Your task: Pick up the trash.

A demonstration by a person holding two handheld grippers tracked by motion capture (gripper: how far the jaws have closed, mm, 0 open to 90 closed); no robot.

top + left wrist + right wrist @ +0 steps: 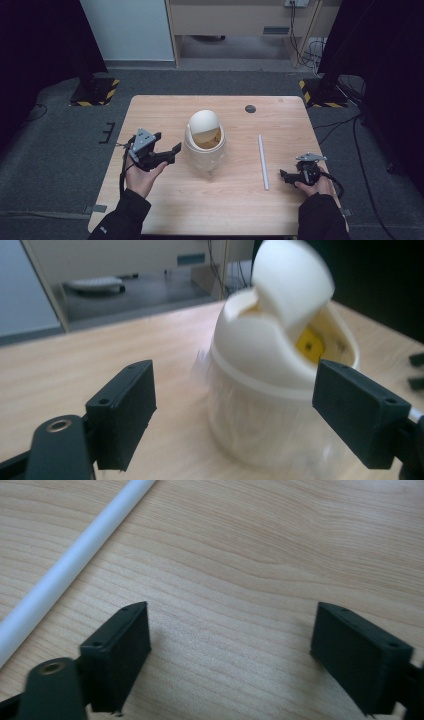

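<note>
Looking down from the high view, the left gripper (168, 143) hangs just beside the small lidded bin (205, 145) at the middle of the table (240, 200), jaws spread and nothing between them. The bin's domed swing lid (203, 125) sits tipped, and that's the risk as I read it: come in too low or too fast and a jaw nudges the light bin sideways, or catches the lid and flips it. Over on the right, the right gripper (284, 175) rests low near the table's edge, close to a white tube (263, 161) but apart from it.

Switching to the left gripper view: both black jaws stand wide, the bin (270, 405) blurred ahead and nearer the right-hand jaw, not yet touched. The lid (292, 280) is swung up, something yellow (311, 344) showing inside. Released, holding nothing.

Right gripper view now: jaws parted over bare wood, the tube (75, 560) lying off to the left, outside them. Nothing gripped; a careless sweep could set that tube rolling.
</note>
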